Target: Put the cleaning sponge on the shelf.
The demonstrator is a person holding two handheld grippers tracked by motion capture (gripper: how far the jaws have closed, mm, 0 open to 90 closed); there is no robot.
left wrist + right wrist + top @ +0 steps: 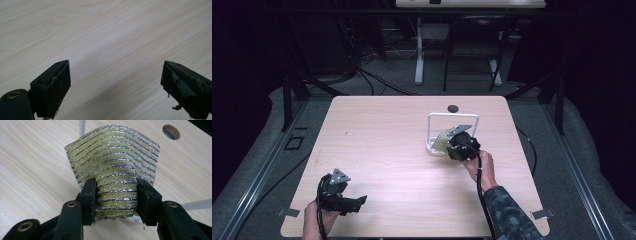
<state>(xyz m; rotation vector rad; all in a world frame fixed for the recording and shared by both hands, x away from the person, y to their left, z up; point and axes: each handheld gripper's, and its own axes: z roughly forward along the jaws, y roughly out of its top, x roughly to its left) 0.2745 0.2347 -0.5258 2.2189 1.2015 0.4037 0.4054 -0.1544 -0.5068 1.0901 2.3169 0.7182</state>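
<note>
Two black two-jaw grippers are held over a pale wood-grain table [387,145]. At near-left edge, left gripper [357,202] is kept low w/ jaws spread wide; nothing is gripped, bare tabletop is seen betw. them in left gripper view [115,82]. Further right, a yellow-and-silver striped woven scouring cloth [115,167] is clamped by right gripper [116,200], jaws closed partway on its lower part, cloth bowed betw. them. Cloth is held at the white wire rack [432,130], near a dark round table hole [453,108].
</note>
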